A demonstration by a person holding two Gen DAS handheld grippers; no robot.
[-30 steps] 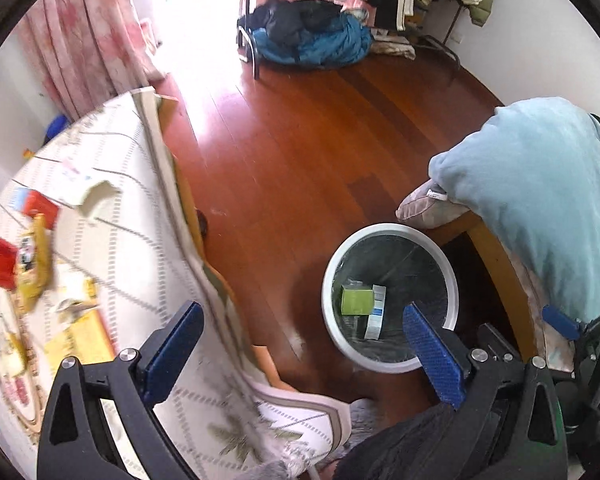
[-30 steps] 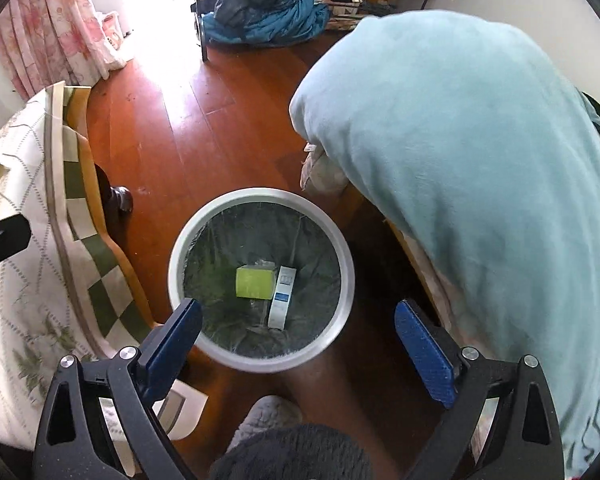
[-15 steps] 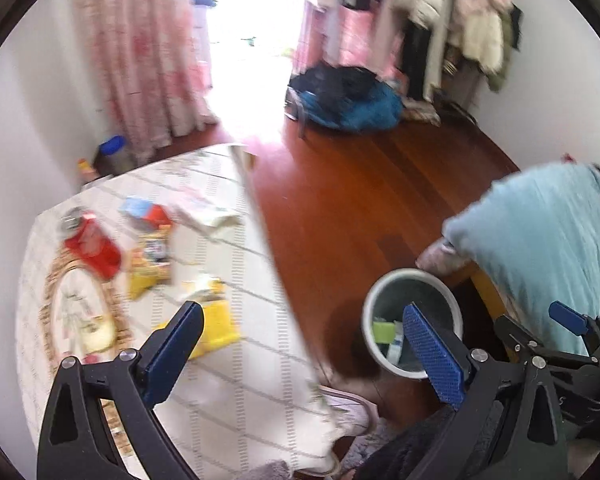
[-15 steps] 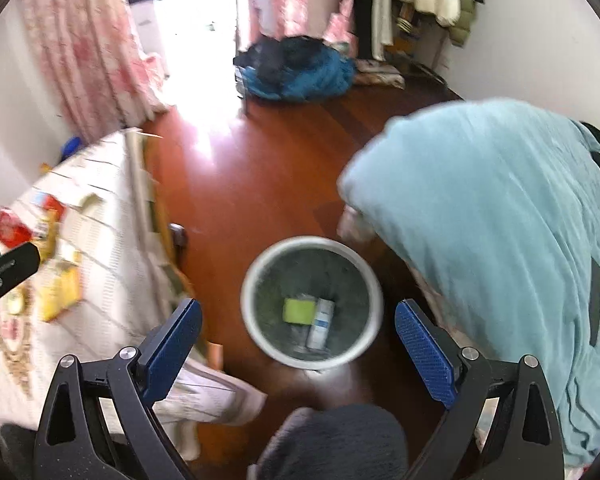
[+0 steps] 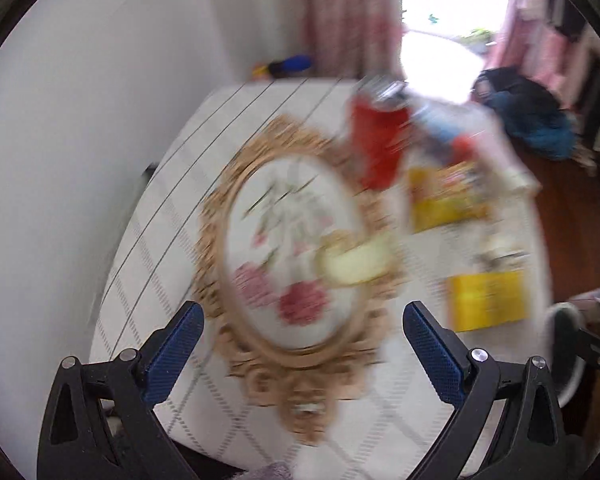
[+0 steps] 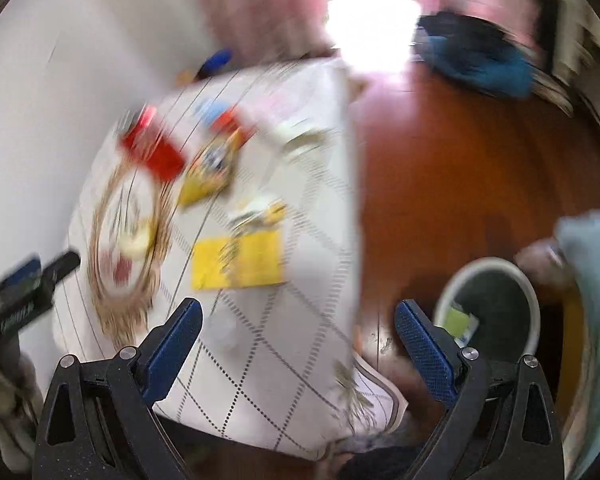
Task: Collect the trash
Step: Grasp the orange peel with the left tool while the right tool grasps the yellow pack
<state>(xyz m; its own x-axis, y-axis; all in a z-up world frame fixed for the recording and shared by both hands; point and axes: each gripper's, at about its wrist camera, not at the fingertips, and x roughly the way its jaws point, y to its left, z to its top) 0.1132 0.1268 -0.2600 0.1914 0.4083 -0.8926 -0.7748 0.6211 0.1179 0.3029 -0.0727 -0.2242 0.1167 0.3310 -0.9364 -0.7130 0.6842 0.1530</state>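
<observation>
Both views are motion-blurred. Trash lies on the table [image 5: 172, 216]: a red can [image 5: 376, 144], a yellow snack bag [image 5: 444, 196], a flat yellow packet [image 5: 486, 300] and a pale peel [image 5: 352, 264]. My left gripper [image 5: 300, 344] is open and empty above the near table end. My right gripper [image 6: 296, 338] is open and empty over the table's near corner. The right wrist view shows the red can [image 6: 152, 148], the yellow packet [image 6: 238, 258] and the white-rimmed bin [image 6: 490, 268] holding a green box [image 6: 454, 320].
The table [image 6: 276, 360] has a white patterned cloth with a gold-framed floral oval [image 5: 300, 264]. A white wall [image 5: 80, 120] is on the left. Red wood floor [image 6: 460, 160], a blue bundle [image 6: 484, 60] and a light blue blanket [image 6: 596, 280] lie to the right.
Both grippers swung left from the bin toward the table. The table's trash now fills the left wrist view; the bin slid to the right edge of both views. Both stay open.
</observation>
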